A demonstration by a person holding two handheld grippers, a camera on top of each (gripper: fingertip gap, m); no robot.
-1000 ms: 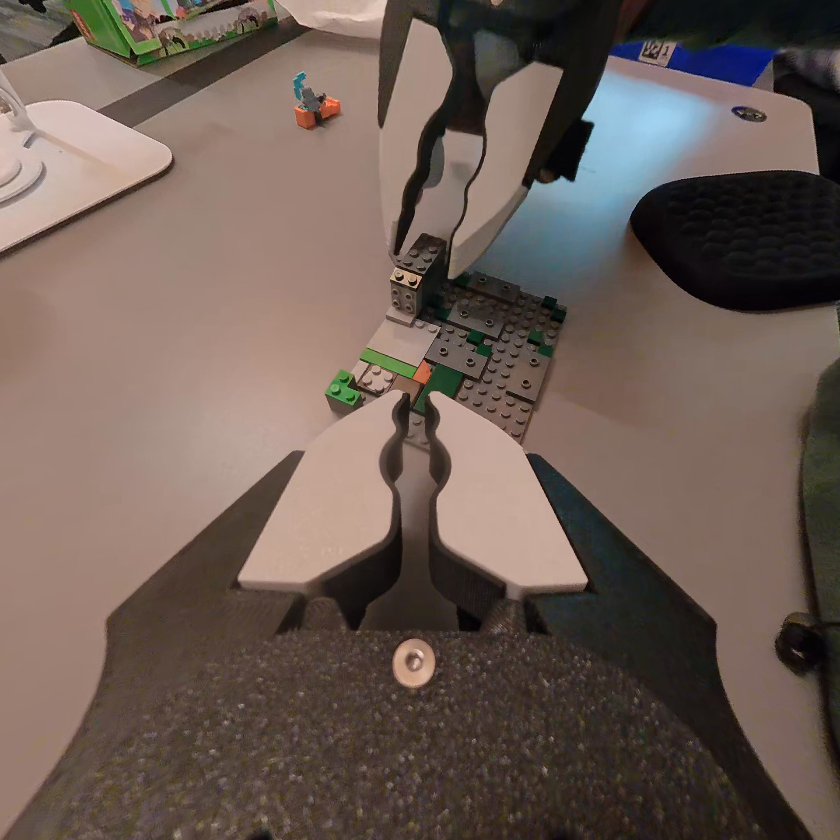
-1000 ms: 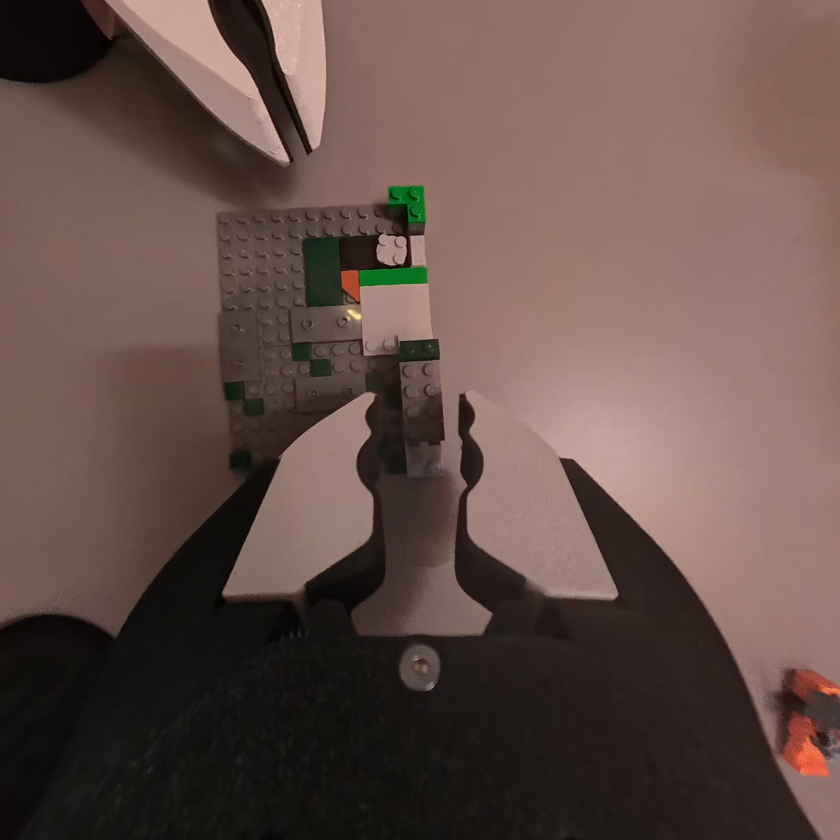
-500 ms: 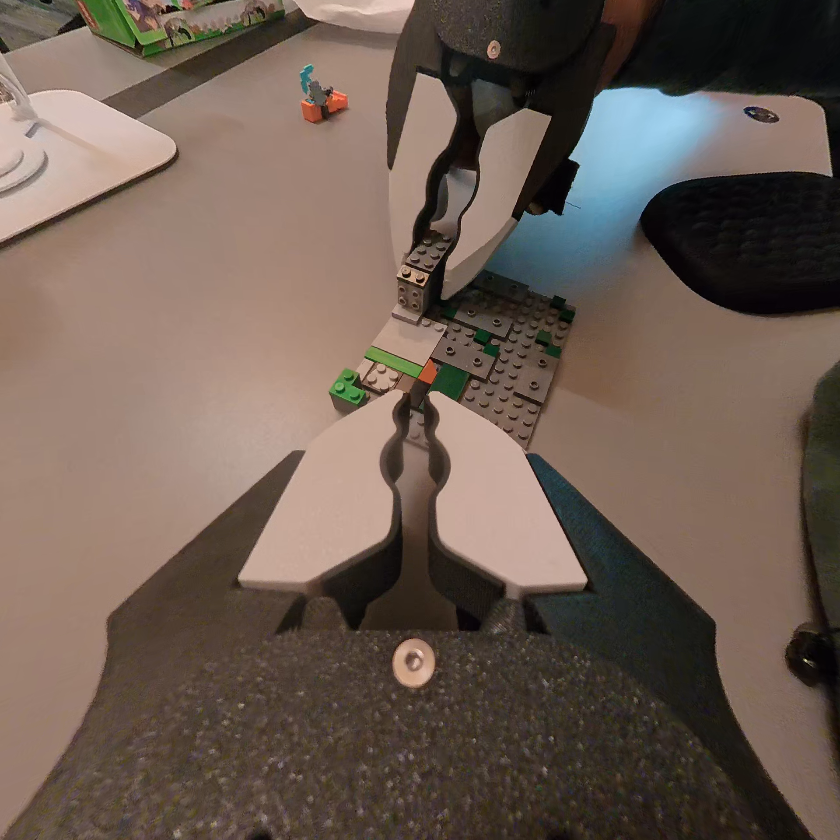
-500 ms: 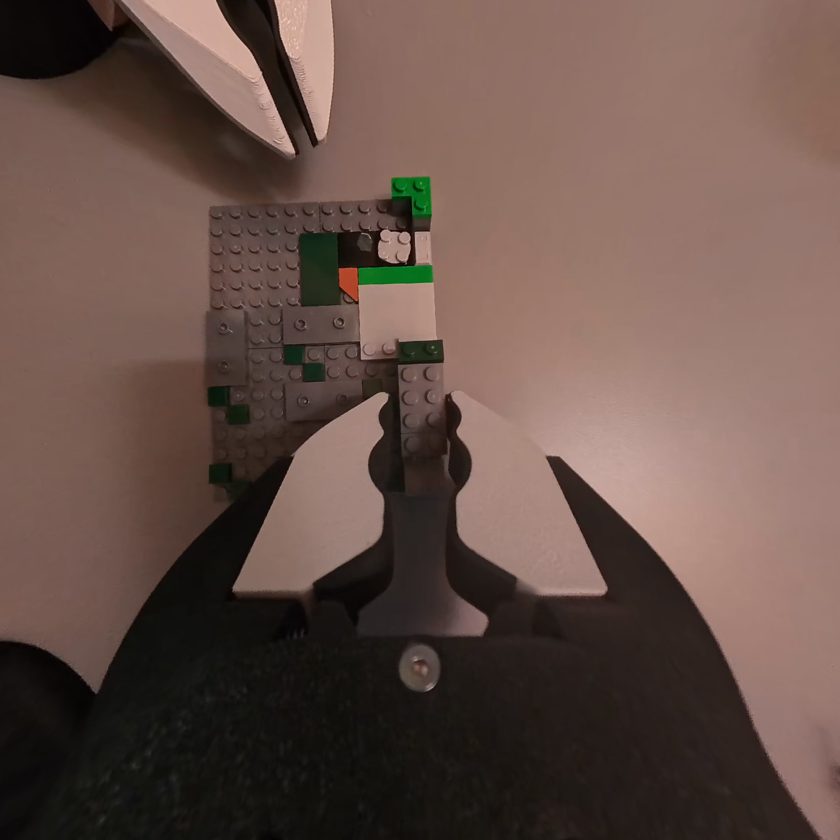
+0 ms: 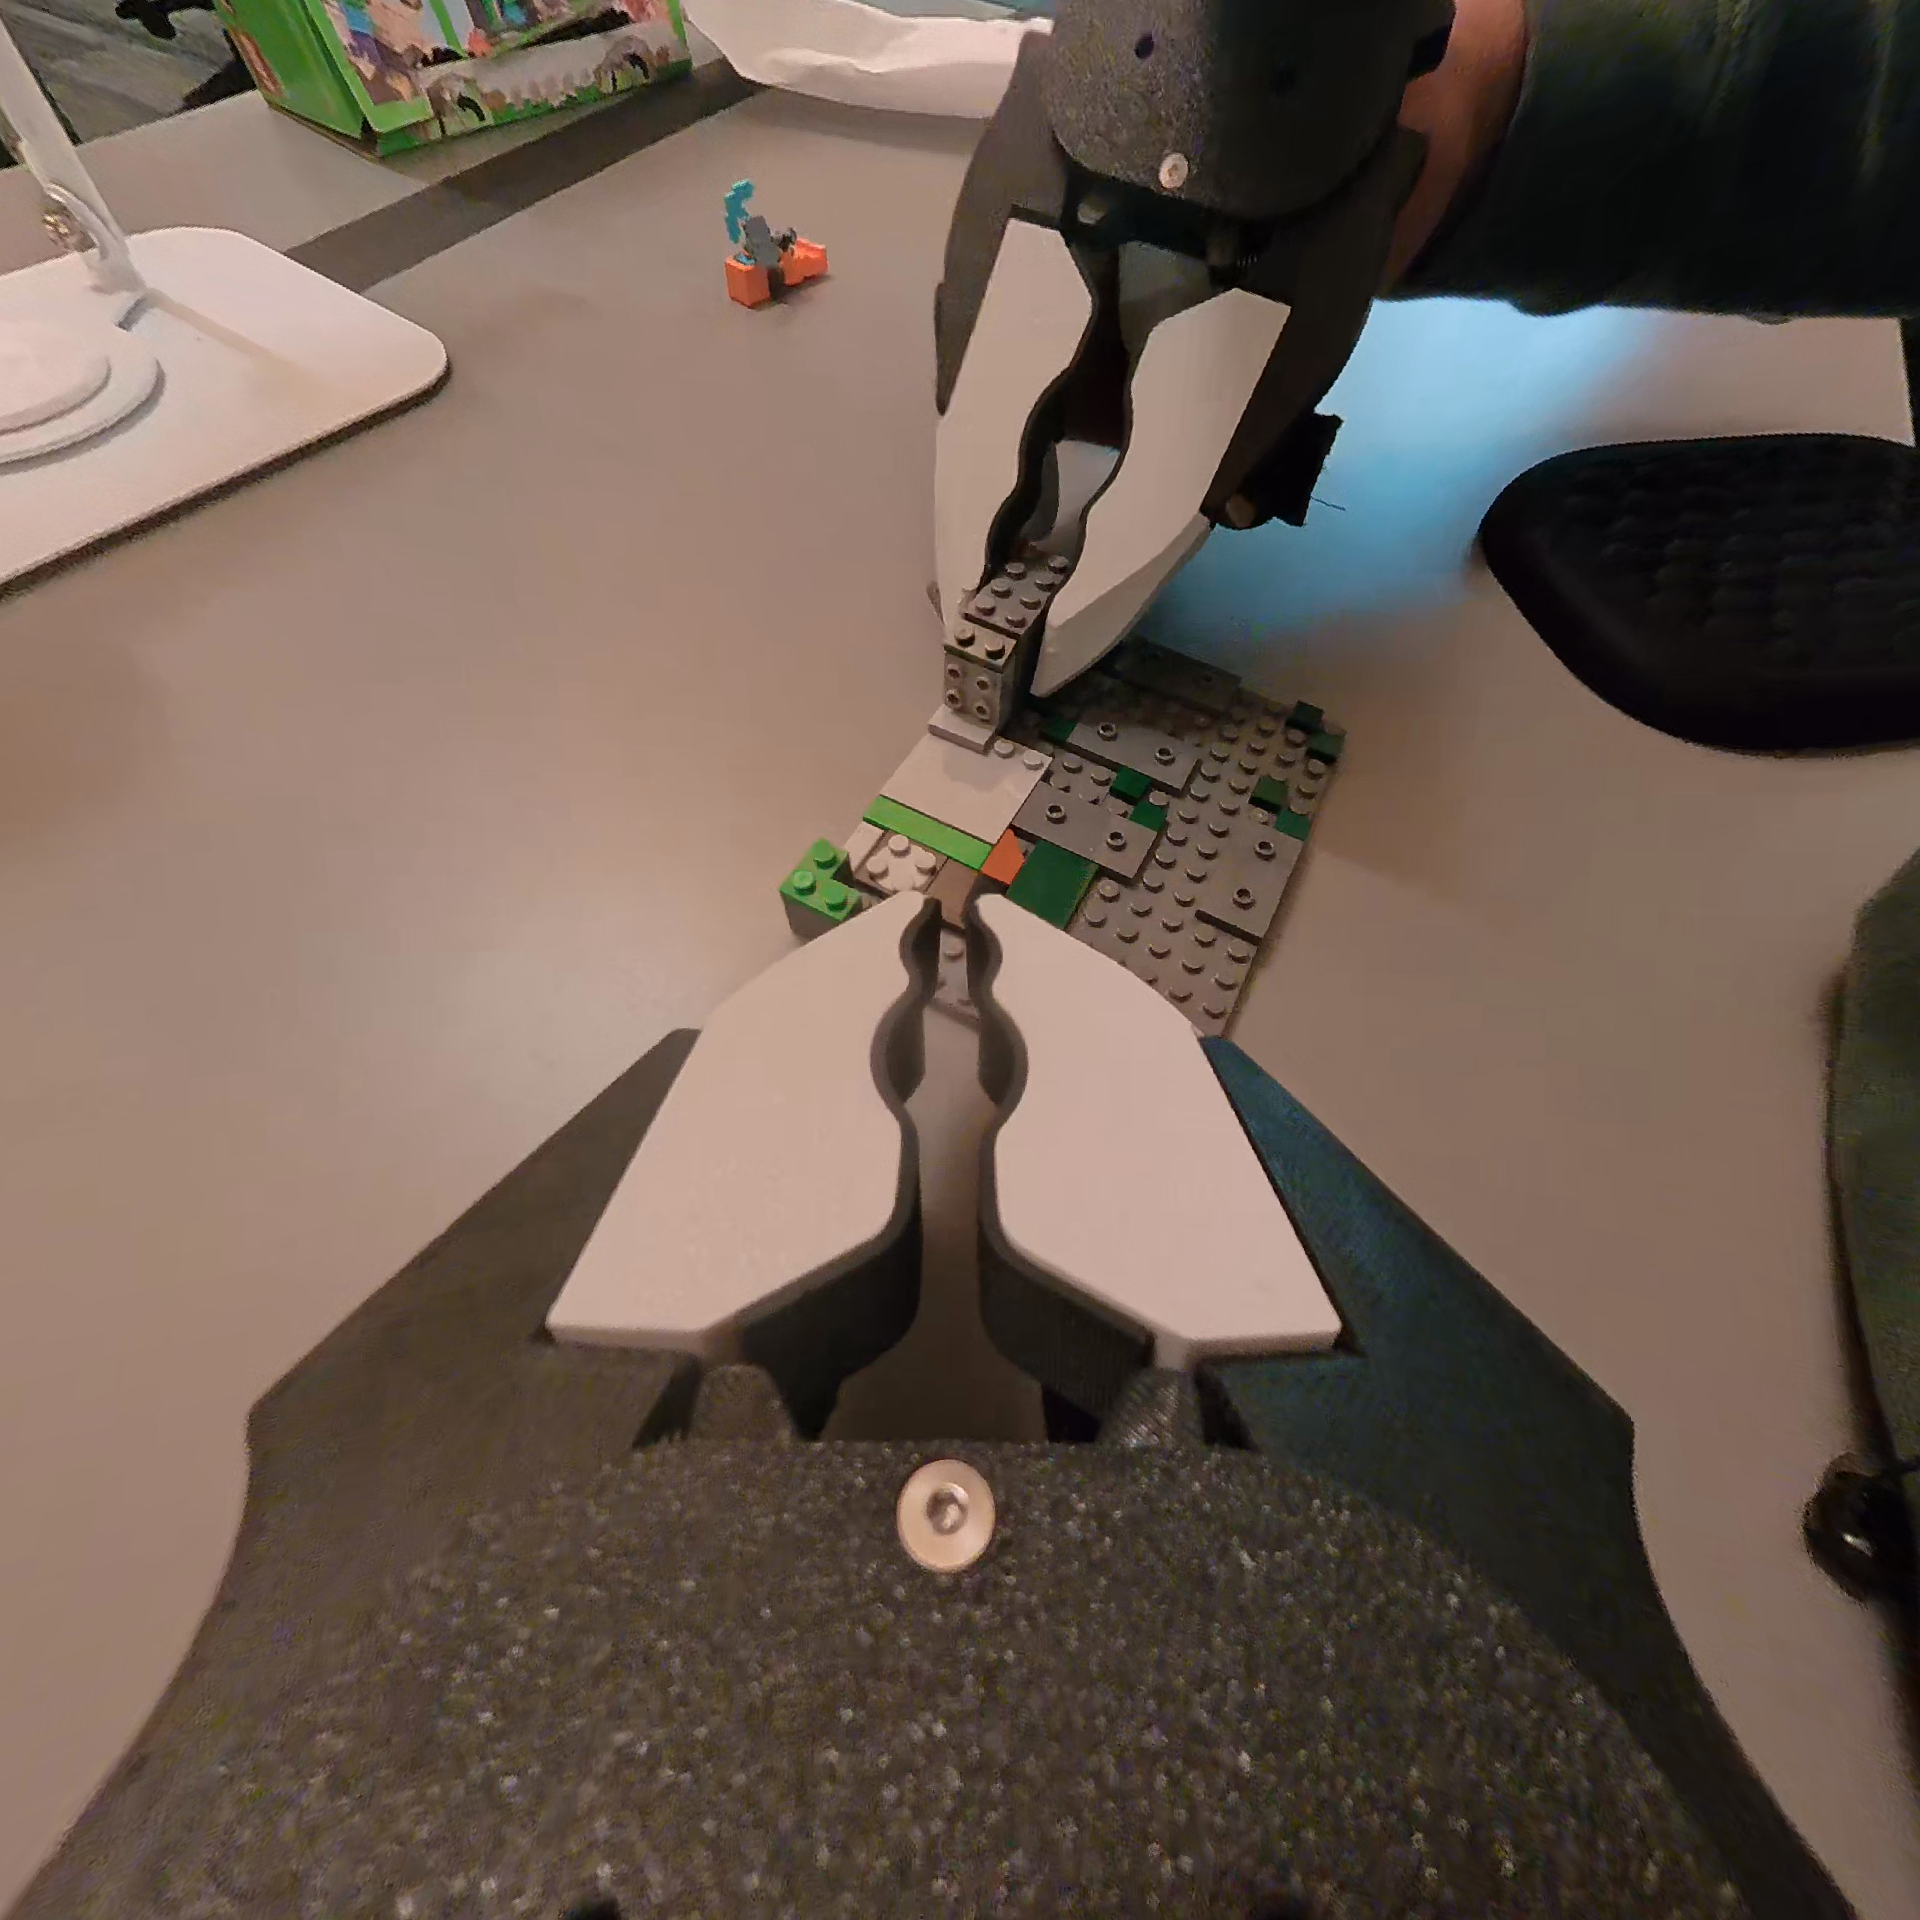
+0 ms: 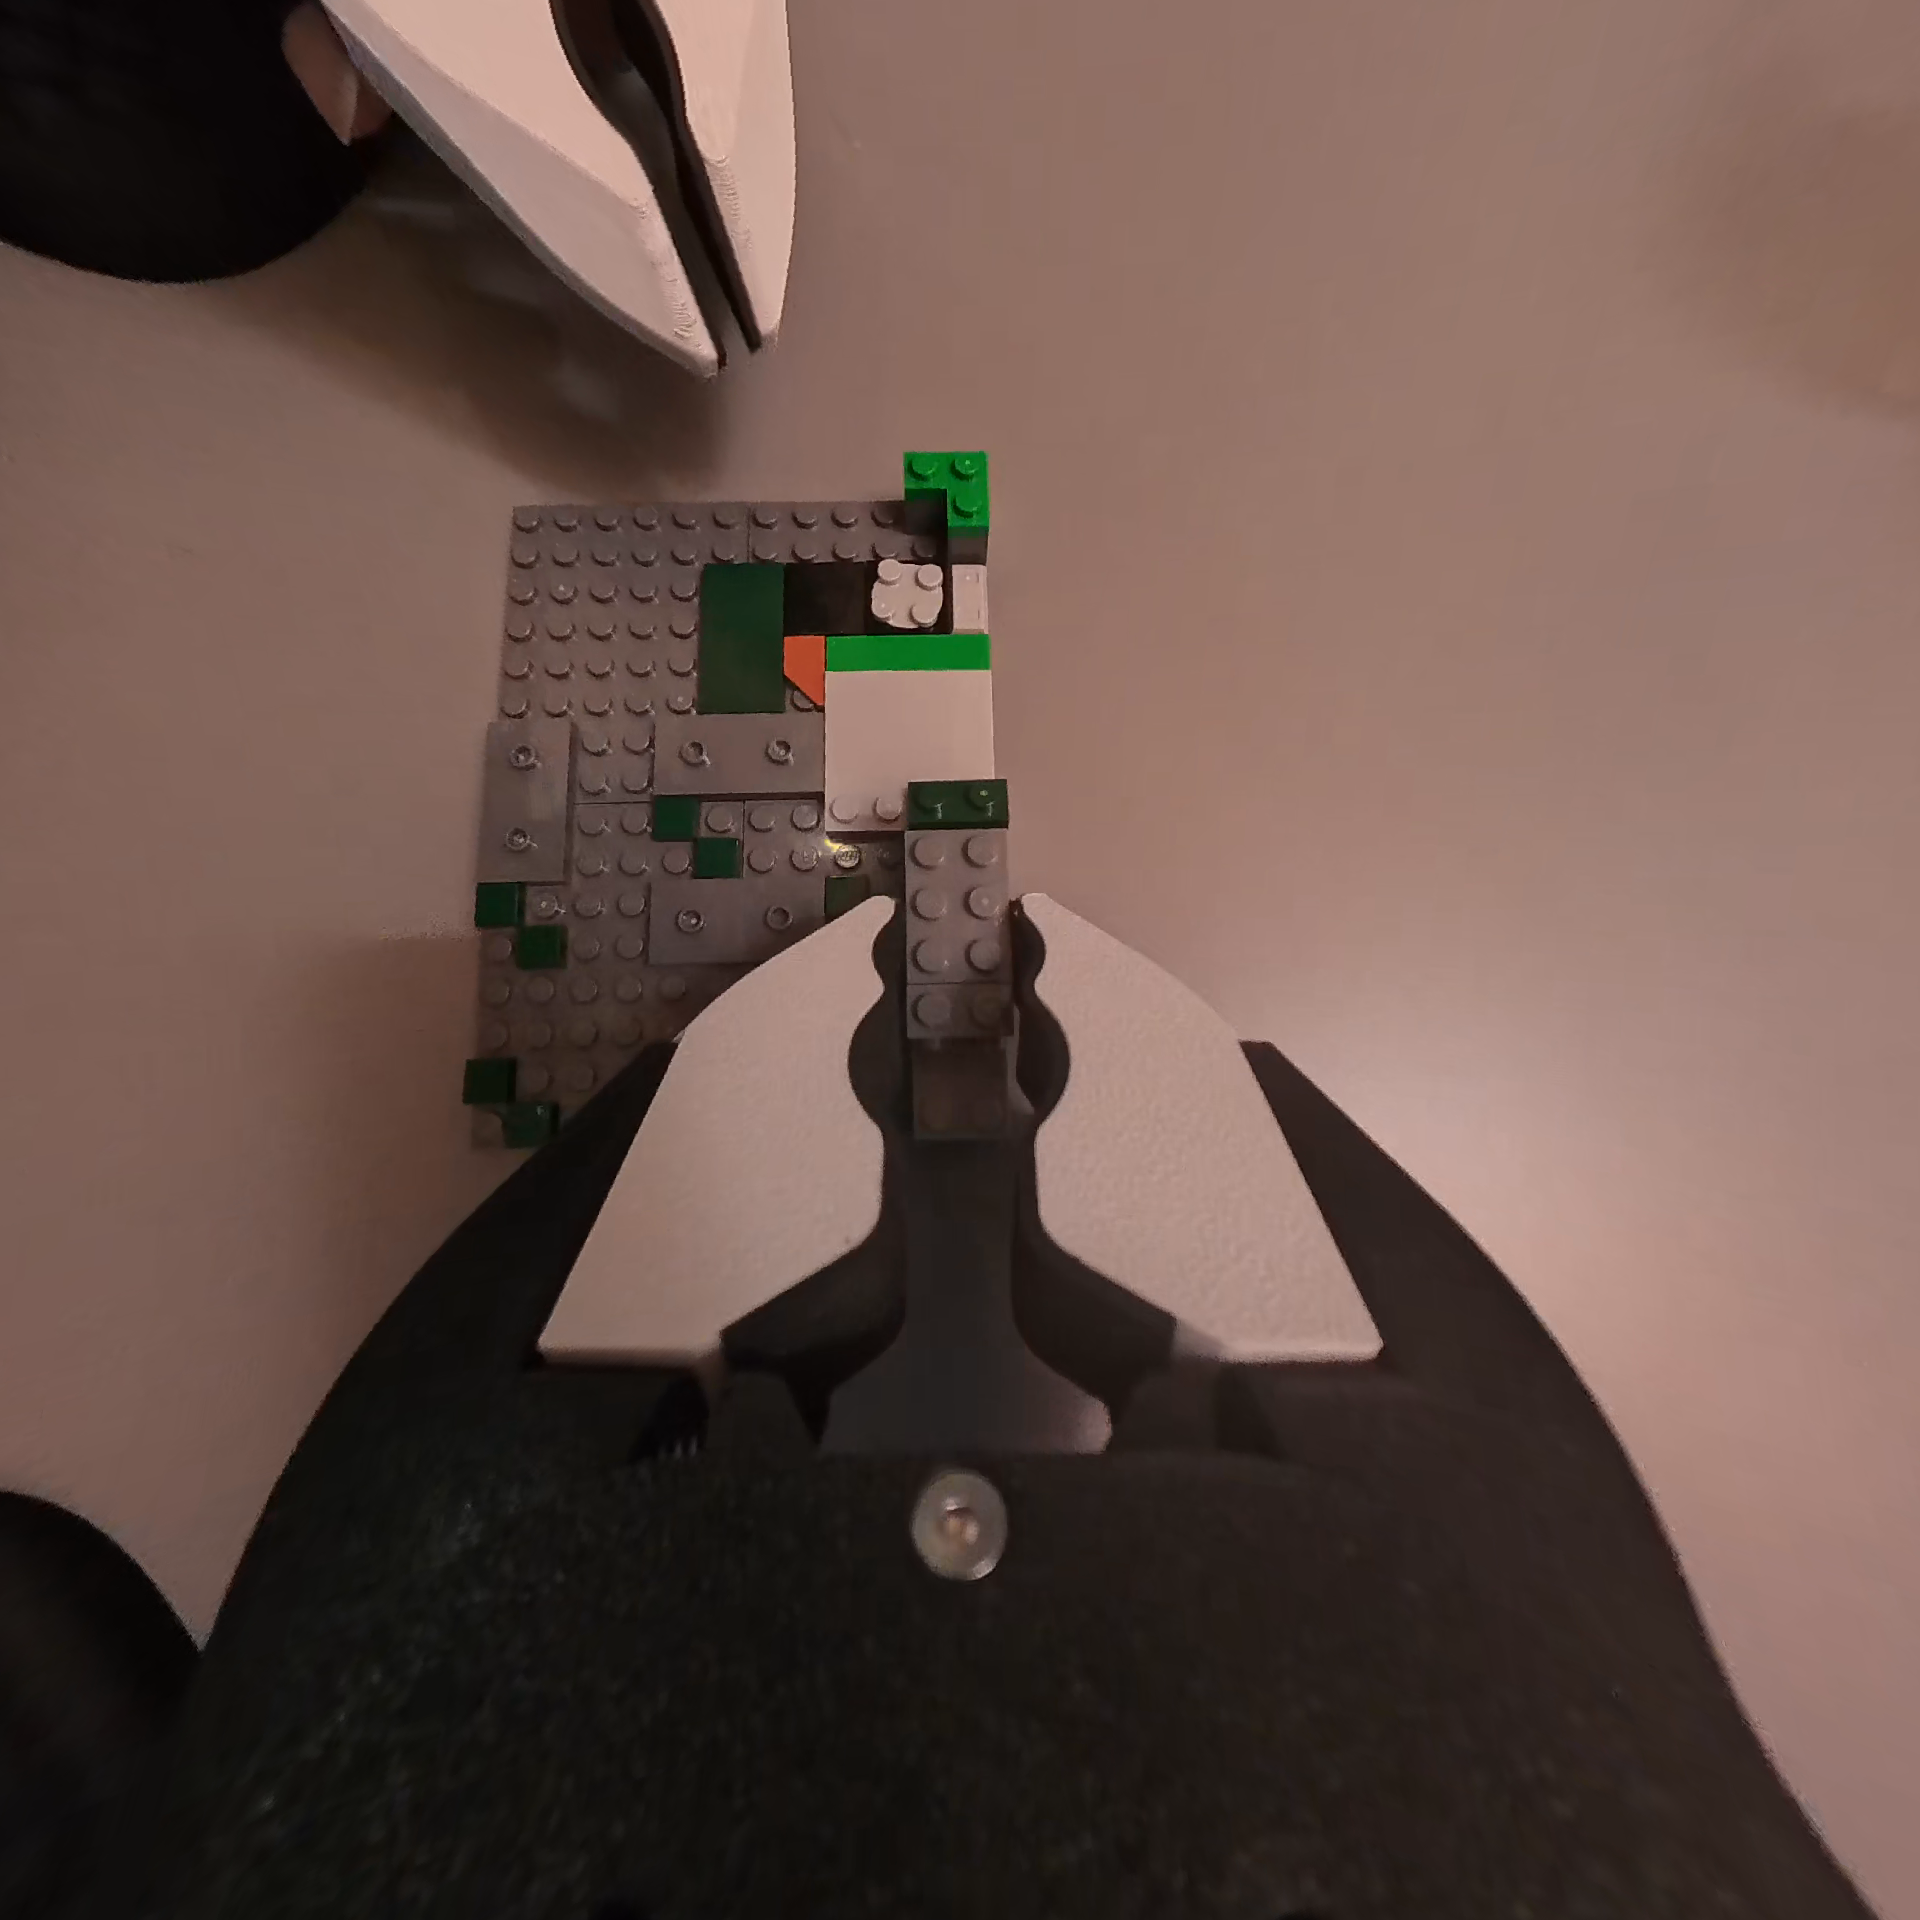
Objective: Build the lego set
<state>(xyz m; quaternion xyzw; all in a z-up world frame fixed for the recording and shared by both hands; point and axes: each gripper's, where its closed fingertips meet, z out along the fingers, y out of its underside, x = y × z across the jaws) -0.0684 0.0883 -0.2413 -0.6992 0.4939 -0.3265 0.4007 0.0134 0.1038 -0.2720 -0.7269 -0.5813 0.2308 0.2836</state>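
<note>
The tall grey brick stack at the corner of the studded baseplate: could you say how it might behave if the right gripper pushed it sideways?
The tall grey brick stack is rigid plastic, so it probably won't flex. Being narrow and several bricks high, it may lever off the grey studded baseplate or split at a seam. The baseplate lies loose on the smooth grey table, so it could slide too.

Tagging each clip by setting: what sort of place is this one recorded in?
Most likely an office or home desk. A plain grey desk carries a white stand base, a black wrist rest and a green toy box, with the lego build between the two grippers.
</note>
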